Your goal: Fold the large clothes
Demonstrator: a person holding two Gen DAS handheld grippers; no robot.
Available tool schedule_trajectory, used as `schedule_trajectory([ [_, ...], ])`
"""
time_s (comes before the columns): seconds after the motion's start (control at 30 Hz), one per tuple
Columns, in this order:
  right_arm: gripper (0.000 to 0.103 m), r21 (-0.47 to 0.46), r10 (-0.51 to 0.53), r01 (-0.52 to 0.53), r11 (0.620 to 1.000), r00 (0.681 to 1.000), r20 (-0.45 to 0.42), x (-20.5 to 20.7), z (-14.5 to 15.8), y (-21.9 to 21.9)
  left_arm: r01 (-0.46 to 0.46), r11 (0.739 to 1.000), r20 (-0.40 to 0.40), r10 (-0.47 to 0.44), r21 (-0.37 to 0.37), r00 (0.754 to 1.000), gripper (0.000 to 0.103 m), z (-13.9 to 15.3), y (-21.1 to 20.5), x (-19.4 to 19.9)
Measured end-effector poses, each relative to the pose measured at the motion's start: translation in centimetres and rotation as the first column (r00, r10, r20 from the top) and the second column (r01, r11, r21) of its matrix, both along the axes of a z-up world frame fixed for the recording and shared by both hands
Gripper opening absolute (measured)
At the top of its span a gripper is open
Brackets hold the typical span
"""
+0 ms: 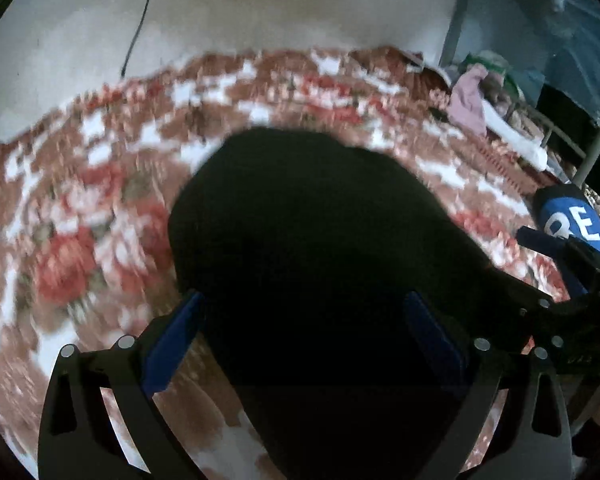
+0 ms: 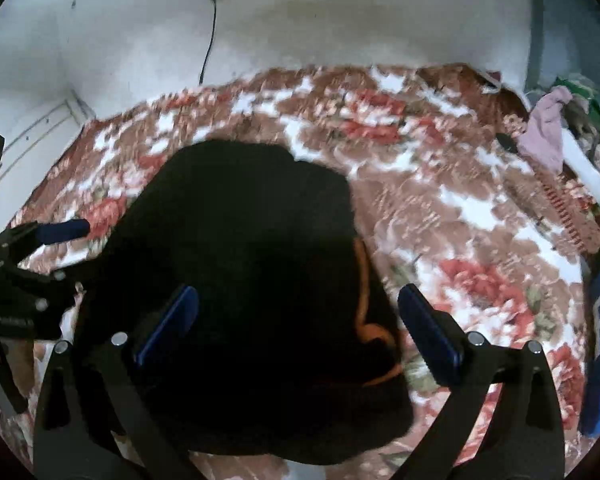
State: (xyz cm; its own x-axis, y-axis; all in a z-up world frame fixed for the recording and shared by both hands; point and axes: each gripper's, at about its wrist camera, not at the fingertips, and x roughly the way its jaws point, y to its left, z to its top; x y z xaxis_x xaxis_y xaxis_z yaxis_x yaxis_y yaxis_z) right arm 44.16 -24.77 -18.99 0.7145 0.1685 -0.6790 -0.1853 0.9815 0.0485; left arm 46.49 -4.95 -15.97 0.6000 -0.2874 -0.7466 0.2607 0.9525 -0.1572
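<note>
Lying on the floral bedspread (image 1: 80,208), the black garment (image 1: 300,220) is seen directly ahead of and beneath both tongs. The left gripper (image 1: 300,332) is spread wide, its blue pads (image 1: 172,344) straddling the near end of the cloth with nothing clamped. The right gripper (image 2: 296,320) is likewise spread wide and empty; its left pad is over the cloth, its right pad over bare bedspread beside an orange trim (image 2: 364,300) at the garment's right edge.

The garment's long axis is judged to run away from the tongs toward the wall (image 2: 340,20). Neither gripper is clearly nearer; the left one is centred on the cloth, the right one offset toward its right edge. Fine folds cannot be resolved in the dark fabric, and both views are blurred.

A blue lettered item (image 1: 576,220) is noted to the right, a clothes pile (image 2: 552,128) at the far right corner, both well apart from the garment. No obstruction is seen over the cloth.
</note>
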Motion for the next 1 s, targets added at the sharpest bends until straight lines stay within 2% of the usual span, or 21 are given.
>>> schedule_trajectory([
  [0.03,0.098,-0.004,0.005,-0.005,1.000,1.000,-0.031,0.6,-1.1,0.3,-0.028,0.999,-0.013,0.028,-0.017,1.000,0.098,-0.4,0.1,0.0],
  [0.13,0.098,0.024,0.014,-0.012,1.000,0.996,-0.085,1.6,-3.6,0.2,-0.035,0.996,-0.061,0.030,-0.087,0.998,0.099,-1.8,0.9,0.8],
  [0.37,0.098,0.039,0.018,-0.015,0.999,0.995,-0.101,1.8,-7.0,-2.2,-0.002,0.999,-0.069,-0.001,-0.035,0.998,0.099,-4.0,0.5,1.6],
  [0.5,0.098,0.094,0.024,-0.011,0.996,0.990,-0.137,1.4,-6.8,-3.3,-0.003,0.998,-0.074,-0.001,-0.056,0.997,0.099,-3.8,0.6,1.2],
  [0.57,0.098,0.133,0.043,-0.022,0.991,0.987,-0.158,1.2,-5.7,-4.0,-0.020,0.992,-0.118,0.005,-0.121,0.993,0.099,-3.0,1.7,1.1],
  [0.7,0.098,0.329,0.129,-0.043,0.943,0.961,-0.244,2.8,-3.5,-7.6,-0.035,0.963,-0.172,-0.012,-0.266,0.985,0.098,-1.9,4.8,0.5],
  [0.83,0.098,0.383,0.217,-0.085,0.920,0.924,-0.316,5.9,-3.1,-9.4,-0.070,0.937,-0.240,-0.015,-0.341,0.971,0.098,-3.1,7.9,1.1],
  [0.93,0.098,0.472,0.303,-0.100,0.876,0.876,-0.376,8.5,-4.3,-9.7,-0.103,0.914,-0.309,-0.026,-0.393,0.951,0.098,-5.4,9.2,2.0],
  [0.97,0.098,0.482,0.310,-0.094,0.871,0.867,-0.390,9.1,-4.7,-9.7,-0.104,0.902,-0.324,-0.041,-0.418,0.945,0.098,-6.1,9.3,2.1],
  [1.0,0.098,0.490,0.315,-0.087,0.867,0.858,-0.405,9.6,-5.1,-9.6,-0.106,0.875,-0.340,-0.071,-0.473,0.938,0.098,-7.0,9.5,2.4],
])
